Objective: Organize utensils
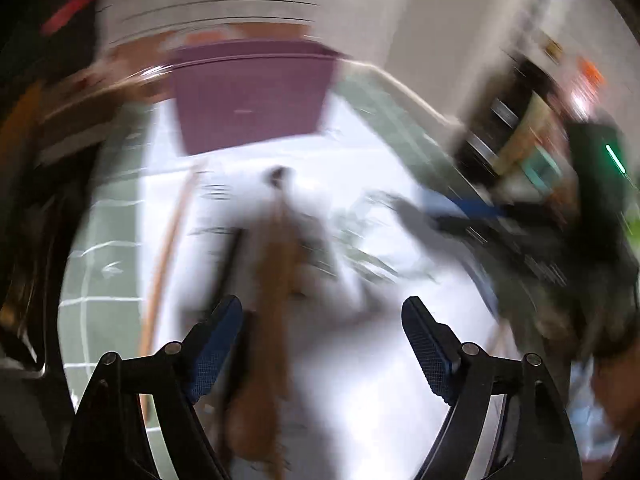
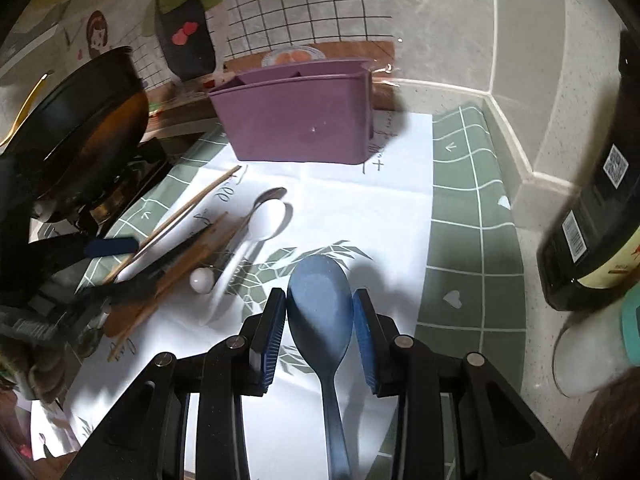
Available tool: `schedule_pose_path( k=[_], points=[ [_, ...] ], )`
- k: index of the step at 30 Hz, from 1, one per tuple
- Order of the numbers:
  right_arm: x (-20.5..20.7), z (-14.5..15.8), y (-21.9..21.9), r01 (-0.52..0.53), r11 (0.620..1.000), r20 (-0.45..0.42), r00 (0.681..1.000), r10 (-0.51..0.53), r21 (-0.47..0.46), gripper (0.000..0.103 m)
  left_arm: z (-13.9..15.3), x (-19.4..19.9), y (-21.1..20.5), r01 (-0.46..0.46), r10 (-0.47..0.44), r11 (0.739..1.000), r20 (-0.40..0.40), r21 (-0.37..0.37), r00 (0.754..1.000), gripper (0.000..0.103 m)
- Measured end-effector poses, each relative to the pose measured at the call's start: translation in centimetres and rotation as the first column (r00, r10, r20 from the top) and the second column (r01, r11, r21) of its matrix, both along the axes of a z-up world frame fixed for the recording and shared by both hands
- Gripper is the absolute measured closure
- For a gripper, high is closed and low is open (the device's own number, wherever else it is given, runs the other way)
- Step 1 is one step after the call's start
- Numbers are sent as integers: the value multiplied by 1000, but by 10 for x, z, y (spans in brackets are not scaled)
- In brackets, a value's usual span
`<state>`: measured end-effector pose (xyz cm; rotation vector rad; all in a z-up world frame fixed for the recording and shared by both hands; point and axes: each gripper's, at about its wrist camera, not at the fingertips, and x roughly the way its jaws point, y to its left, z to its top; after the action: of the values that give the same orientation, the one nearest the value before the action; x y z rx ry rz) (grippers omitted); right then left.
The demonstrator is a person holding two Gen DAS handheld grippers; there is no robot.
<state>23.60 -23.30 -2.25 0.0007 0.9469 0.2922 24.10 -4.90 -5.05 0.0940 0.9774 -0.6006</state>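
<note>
In the right wrist view my right gripper (image 2: 320, 316) is shut on the bowl of a blue plastic spoon (image 2: 320, 300), whose handle runs back under the fingers. A purple utensil holder (image 2: 296, 120) stands beyond it on white paper. To the left lies a heap of utensils: a white spoon (image 2: 268, 216), a metal spoon (image 2: 274, 193), chopsticks (image 2: 188, 204) and wooden pieces. My left gripper (image 2: 120, 266) reaches into that heap. The left wrist view is blurred: the left gripper (image 1: 322, 320) stands open over a brown wooden utensil (image 1: 276, 280), with the purple holder (image 1: 252, 96) ahead.
A dark frying pan (image 2: 80, 120) sits on a stove at the left. A dark bottle (image 2: 592, 200) and a white jar (image 2: 580, 360) stand at the right on the counter. A green checked mat (image 2: 472, 216) lies under the paper. Tiled wall and a corner ledge close the back.
</note>
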Motion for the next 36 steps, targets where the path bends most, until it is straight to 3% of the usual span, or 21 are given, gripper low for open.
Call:
schedule_pose_path(
  k=[3,5,9,13,17,22,24,27,28,36],
  points=[
    [6,-5,0,7,1000,-9,1000,-7,-6,71,-1,-21,-25,128,-129,991,15,50,992,30],
    [8,-5,1,-1,1000,-9,1000,1,-9,71,-3,-36,-38,203,-203,976,-6,75,979,48],
    [8,-2,1,-13,1000,-1,1000,13,-21,71,-7,-63,-54,306,-302,949,-71,73,951,48],
    [8,-3,0,-16,1000,-7,1000,16,-24,71,-13,-85,-65,334,-324,937,-108,98,940,48],
    [11,-7,3,-21,999,-20,1000,21,-27,71,-28,-94,-69,329,-309,930,-136,164,941,48],
    [13,-7,10,-49,998,-22,999,48,-32,71,-31,-100,-69,305,-283,936,-142,173,949,49],
    [13,-6,13,-57,998,-20,998,56,-33,71,-32,-102,-70,296,-274,938,-134,181,952,53],
    [15,-7,17,-63,998,-23,998,62,-30,71,-32,-97,-69,263,-243,944,-120,200,963,73],
    [15,-8,18,-64,998,-24,998,64,-28,71,-32,-97,-66,243,-223,948,-115,205,968,87],
    [18,-5,28,-79,996,-13,997,79,-30,71,-15,-79,-31,66,-55,985,-76,158,996,97]
  ],
)
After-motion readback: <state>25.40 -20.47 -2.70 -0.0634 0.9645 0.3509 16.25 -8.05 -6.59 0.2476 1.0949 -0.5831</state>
